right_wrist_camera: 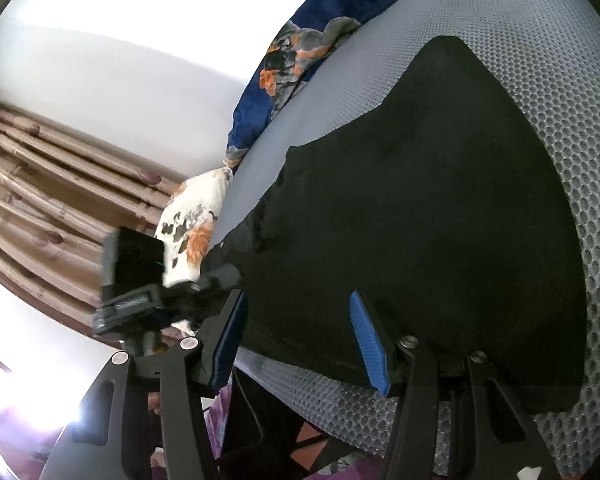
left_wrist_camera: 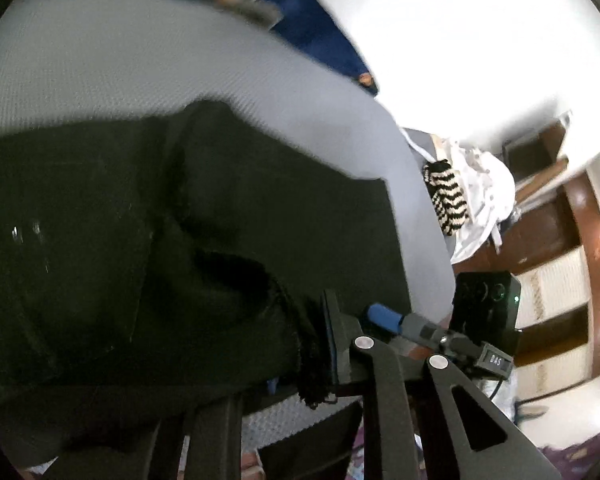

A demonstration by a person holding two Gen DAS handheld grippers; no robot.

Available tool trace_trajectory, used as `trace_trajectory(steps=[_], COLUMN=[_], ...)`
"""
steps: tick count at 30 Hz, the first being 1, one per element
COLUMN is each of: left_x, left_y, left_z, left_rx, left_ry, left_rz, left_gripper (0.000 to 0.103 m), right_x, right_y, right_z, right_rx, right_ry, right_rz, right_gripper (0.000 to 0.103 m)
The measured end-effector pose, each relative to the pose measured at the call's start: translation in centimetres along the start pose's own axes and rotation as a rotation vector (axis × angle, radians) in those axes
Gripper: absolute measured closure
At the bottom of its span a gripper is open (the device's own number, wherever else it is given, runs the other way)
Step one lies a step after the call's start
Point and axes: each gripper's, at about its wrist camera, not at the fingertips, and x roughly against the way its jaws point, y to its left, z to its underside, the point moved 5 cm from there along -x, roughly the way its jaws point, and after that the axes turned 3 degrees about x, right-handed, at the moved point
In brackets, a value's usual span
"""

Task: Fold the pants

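Note:
Black pants lie on a grey mesh mattress; in the right wrist view the pants are spread flat across it. My left gripper is shut on a bunched edge of the black fabric at the mattress's near edge. My right gripper is open, its blue pads apart, just above the near edge of the pants. The other gripper shows at the left of the right wrist view, at the pants' left edge.
A blue floral blanket and a white floral pillow lie at the mattress's far side. A striped black-and-white garment and white clothes hang off its end. Wooden furniture and brown curtains stand beyond.

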Motion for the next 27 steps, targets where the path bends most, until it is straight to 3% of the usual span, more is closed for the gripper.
trace_trajectory(steps=[4, 7, 12, 16, 21, 27], left_x=[-1.0, -0.4, 0.7, 3.0, 6.7, 6.0], left_y=[4.6, 4.9, 4.3, 4.5, 4.2, 3.1], left_z=[2.0, 2.3, 2.2, 2.8, 2.1, -1.8], left_rx=[0.127, 0.143, 0.162, 0.199, 0.306, 0.196], left_ry=[0.053, 0.059, 0.09, 0.114, 0.075, 0.073], left_rz=[-0.031, -0.008, -0.052, -0.005, 0.144, 0.063], left_gripper=[0.081, 0.079, 0.068, 0.054, 0.045, 0.04], right_x=[-0.2, -0.3, -0.2, -0.5, -1.1, -1.0], right_y=[0.1, 0.2, 0.6, 1.6, 1.4, 1.0], right_z=[0.0, 0.1, -0.2, -0.2, 0.2, 0.3], right_rx=[0.012, 0.02, 0.007, 0.068, 0.07, 0.053], right_ry=[0.015, 0.019, 0.015, 0.033, 0.044, 0.046], right_rz=[0.011, 0.021, 0.005, 0.015, 0.029, 0.026], right_gripper=[0.052, 0.052, 0.049, 0.049, 0.049, 0.051])
